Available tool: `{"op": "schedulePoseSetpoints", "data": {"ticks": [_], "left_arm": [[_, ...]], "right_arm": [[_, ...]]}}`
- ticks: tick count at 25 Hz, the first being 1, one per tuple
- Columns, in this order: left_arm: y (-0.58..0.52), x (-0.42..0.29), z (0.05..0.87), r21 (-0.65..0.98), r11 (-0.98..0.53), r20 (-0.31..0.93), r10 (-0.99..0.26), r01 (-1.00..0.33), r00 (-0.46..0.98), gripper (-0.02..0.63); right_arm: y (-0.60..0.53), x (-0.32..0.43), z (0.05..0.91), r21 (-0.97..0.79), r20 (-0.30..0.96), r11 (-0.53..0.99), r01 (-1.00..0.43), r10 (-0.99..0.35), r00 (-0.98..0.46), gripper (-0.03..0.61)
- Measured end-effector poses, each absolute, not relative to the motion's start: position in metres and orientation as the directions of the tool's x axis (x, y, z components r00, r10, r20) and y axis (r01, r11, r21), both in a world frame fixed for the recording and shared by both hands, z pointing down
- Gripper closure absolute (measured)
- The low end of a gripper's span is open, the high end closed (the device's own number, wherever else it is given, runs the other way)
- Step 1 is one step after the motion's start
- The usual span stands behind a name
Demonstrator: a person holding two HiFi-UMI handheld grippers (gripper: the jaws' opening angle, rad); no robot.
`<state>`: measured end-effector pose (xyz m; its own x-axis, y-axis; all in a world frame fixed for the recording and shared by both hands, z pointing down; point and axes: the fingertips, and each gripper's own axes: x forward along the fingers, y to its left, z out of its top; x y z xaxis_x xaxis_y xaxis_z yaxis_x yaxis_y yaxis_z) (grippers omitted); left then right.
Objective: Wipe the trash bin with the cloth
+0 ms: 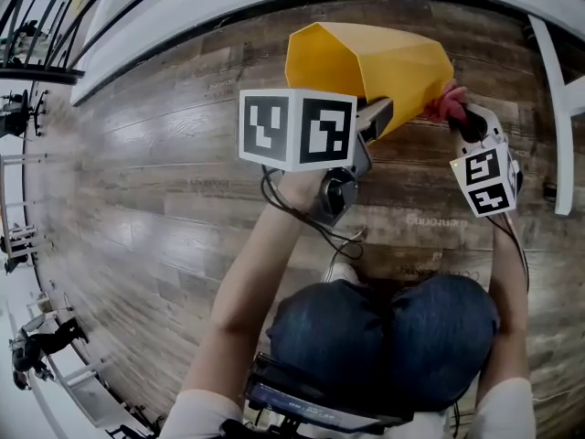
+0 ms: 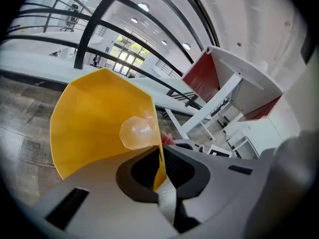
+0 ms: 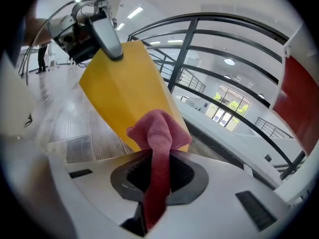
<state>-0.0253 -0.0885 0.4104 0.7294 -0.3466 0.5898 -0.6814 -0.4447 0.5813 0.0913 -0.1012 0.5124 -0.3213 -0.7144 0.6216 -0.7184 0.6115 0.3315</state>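
Observation:
A yellow trash bin [image 1: 366, 58] is held tilted above the wooden floor, its open mouth turned toward the left gripper view [image 2: 99, 123]. My left gripper [image 1: 379, 115] is shut on the bin's rim; the thin yellow wall [image 2: 160, 168] runs between its two pads. My right gripper [image 1: 460, 117] is shut on a pink cloth [image 3: 157, 148], whose bunched end [image 1: 441, 104] presses against the bin's outer side [image 3: 124, 93]. In the right gripper view the left gripper [image 3: 112, 49] shows at the bin's top edge.
Wood-plank floor [image 1: 155, 181] lies beneath. A white curved ledge [image 1: 183, 16] with black railings runs along the far side. A white post [image 1: 553, 99] stands at the right. The person's knees in jeans [image 1: 384, 346] fill the lower middle.

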Motion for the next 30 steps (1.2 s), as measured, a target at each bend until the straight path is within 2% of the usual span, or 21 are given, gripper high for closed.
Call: {"op": "schedulePoseSetpoints", "data": {"ticks": [8,12,17,25,28,30], "left_arm": [[-0.094,0.016,0.402,0.387,-0.648,0.704,-0.252,-0.656,0.664,0.595],[-0.091,0.043,0.401,0.243,-0.783,0.782,-0.192,-0.573,0.593,0.596],[-0.070,0.074,0.407,0.068,-0.900,0.847,-0.175,-0.430,0.502,0.594],[-0.045,0.103,0.420,-0.173,-0.958,0.872,-0.256,-0.228,0.417,0.586],[-0.036,0.112,0.422,-0.285,-0.952,0.851,-0.306,-0.114,0.427,0.583],[-0.034,0.120,0.417,-0.326,-0.942,0.821,-0.326,-0.084,0.469,0.579]], "right_arm": [[-0.091,0.095,0.464,0.323,0.504,0.562,-0.762,-0.783,-0.364,0.534],[-0.088,0.104,0.462,0.305,0.500,0.548,-0.779,-0.788,-0.359,0.534],[-0.075,0.118,0.467,0.282,0.512,0.532,-0.799,-0.787,-0.344,0.534],[-0.048,0.134,0.491,0.230,0.553,0.521,-0.822,-0.765,-0.330,0.535],[-0.039,0.140,0.504,0.197,0.565,0.513,-0.835,-0.756,-0.332,0.534],[-0.034,0.145,0.514,0.170,0.568,0.507,-0.845,-0.751,-0.337,0.534]]}}
